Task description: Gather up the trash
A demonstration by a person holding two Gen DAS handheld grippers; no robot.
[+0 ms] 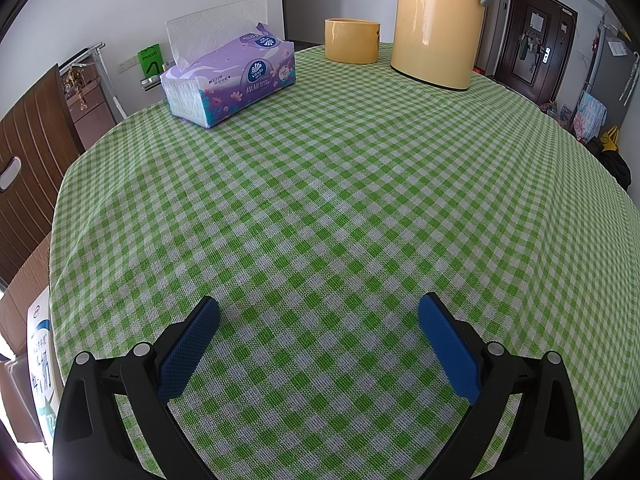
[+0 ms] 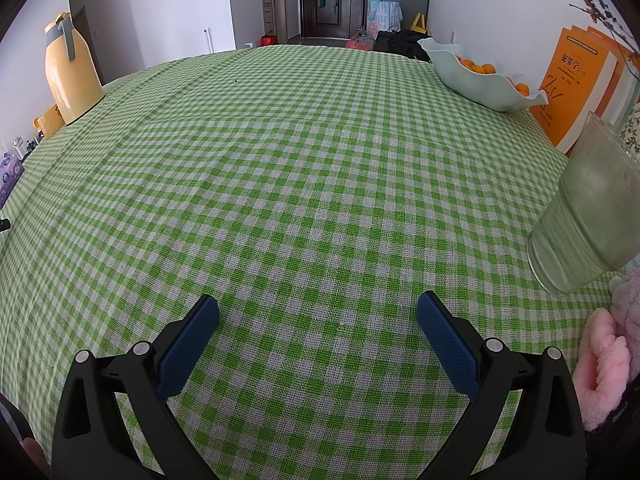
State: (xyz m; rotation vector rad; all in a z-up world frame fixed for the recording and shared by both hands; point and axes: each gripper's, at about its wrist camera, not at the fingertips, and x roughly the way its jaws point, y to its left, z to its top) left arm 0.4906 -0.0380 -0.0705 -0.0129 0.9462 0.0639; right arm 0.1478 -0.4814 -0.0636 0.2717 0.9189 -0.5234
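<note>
L hand-held gripper (image 1: 319,310): jaws spread wide, nothing between, hovering over the green-check tabletop (image 1: 340,200). Ahead-left of it sits a purple tissue pack (image 1: 230,80), then a yellow cup (image 1: 351,41) and yellow thermos (image 1: 438,24) far ahead. R hand-held gripper (image 2: 318,309): also spread, empty. Clear plastic cup (image 2: 588,216) stands upright to its right, near; likely the trash, so R hand is nearer. No other obvious trash visible.

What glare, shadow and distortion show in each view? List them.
Left wrist view: window glare streaks the yellow thermos; fisheye bows the checked tablecloth; soft shadows lie under the open left gripper. Right wrist view: even daylight, tablecloth edge curved, plastic cup leaning with distortion, right gripper sharp.
</note>
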